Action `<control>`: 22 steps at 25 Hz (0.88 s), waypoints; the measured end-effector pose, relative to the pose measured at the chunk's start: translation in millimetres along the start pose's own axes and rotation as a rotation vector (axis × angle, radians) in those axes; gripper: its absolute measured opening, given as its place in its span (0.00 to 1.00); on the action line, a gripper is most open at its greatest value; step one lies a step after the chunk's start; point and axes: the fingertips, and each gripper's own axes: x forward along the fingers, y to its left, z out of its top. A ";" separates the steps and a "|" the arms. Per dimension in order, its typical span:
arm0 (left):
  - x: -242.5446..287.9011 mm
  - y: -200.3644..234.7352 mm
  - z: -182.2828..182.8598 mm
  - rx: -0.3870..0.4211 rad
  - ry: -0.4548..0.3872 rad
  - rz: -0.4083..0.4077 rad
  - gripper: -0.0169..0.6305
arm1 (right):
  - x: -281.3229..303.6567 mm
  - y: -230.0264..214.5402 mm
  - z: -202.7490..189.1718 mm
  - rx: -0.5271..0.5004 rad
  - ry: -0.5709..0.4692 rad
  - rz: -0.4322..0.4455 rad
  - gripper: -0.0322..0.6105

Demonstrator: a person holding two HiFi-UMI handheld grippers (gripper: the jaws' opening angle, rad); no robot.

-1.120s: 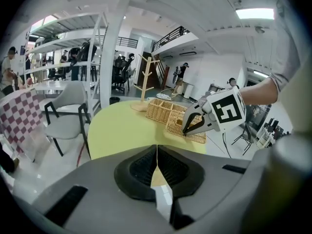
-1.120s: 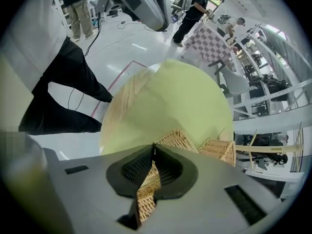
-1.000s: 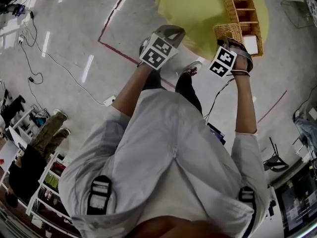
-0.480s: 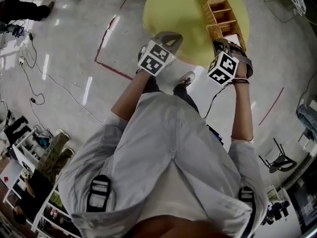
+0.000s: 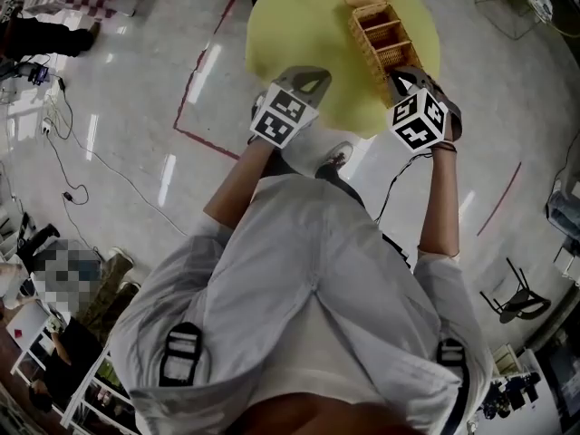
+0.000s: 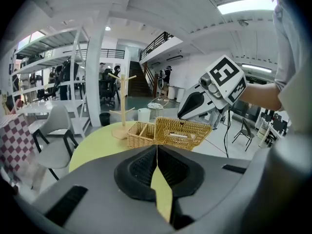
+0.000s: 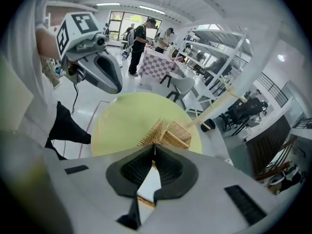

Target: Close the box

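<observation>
The wicker box (image 5: 381,36) stands on the round yellow worktop (image 5: 290,25), at its right side as the head view shows it. Its long axis runs from the far edge of the worktop toward the person, with the near end turned a little to the right. The far compartments are open on top. The near end has a woven cover with a slot in it, seen in the left gripper view. A wooden stand (image 6: 121,112) is just beyond the far end of the box.

The right hand-held gripper (image 5: 405,80) is over the near end of the box; its jaws are together at the tips and hold nothing. The left hand-held gripper (image 5: 306,80) is above the near edge of the worktop, well apart from the box, with jaws also pressed together and empty.
</observation>
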 end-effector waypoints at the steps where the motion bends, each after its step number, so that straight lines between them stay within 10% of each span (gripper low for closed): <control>1: 4.0 0.7 3.1 -0.003 0.000 0.008 0.07 | -0.3 -5.9 -2.4 0.020 -0.016 0.014 0.11; 22: 87.6 -25.6 13.9 -0.046 0.096 0.075 0.07 | 75.2 -88.8 -142.8 0.345 -0.055 0.174 0.11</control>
